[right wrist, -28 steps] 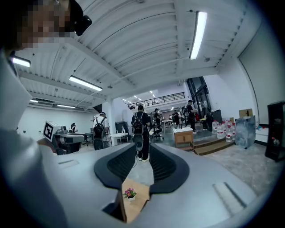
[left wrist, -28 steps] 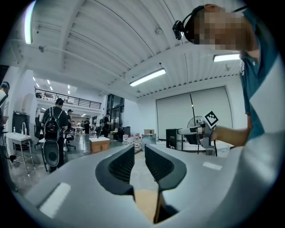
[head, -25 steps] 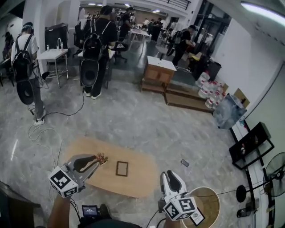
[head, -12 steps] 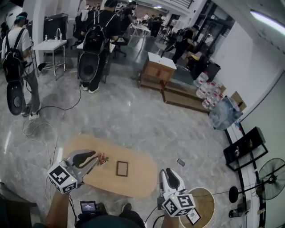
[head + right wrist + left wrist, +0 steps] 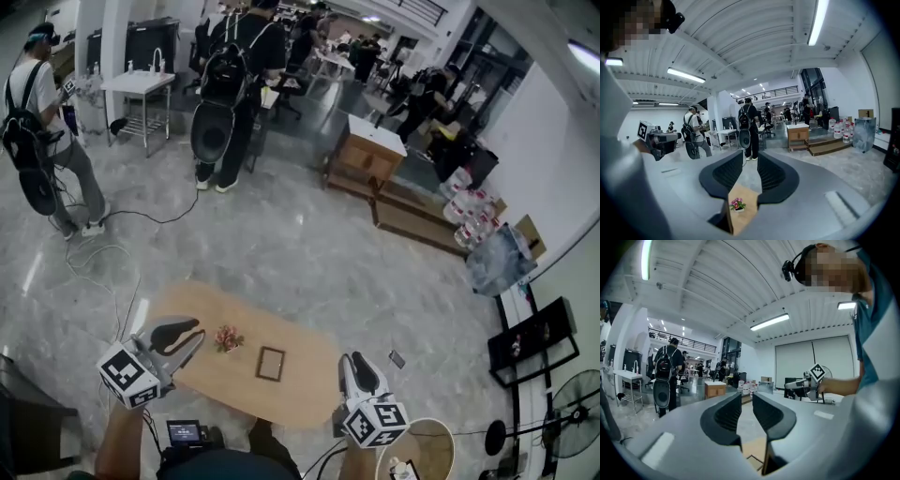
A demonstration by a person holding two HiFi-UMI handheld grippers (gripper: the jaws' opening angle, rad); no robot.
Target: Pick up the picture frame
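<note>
A small dark-edged picture frame [image 5: 270, 364] lies flat on the low oval wooden table [image 5: 202, 314], right of a little pot of pink flowers [image 5: 227, 338]. My left gripper [image 5: 194, 336] hovers over the table's left near edge, its jaws a narrow gap apart and empty. My right gripper [image 5: 354, 361] hangs off the table's right end, also slightly apart and empty. The left gripper view has the left gripper [image 5: 747, 397] above the table [image 5: 757, 448]. Between the jaws of the right gripper [image 5: 750, 157] I see the flower pot [image 5: 737, 204].
Grey marble floor surrounds the table, with cables [image 5: 94, 262] trailing at left. People with backpacks [image 5: 230, 84] stand further back. A wooden cabinet [image 5: 366, 159] is beyond. A round stool [image 5: 427, 450] sits by my right gripper; a small dark object [image 5: 397, 358] lies on the floor.
The head view has swung, so the table and frame sit a little further right in the picture. Both grippers keep much the same pose and the same narrow jaw gap.
</note>
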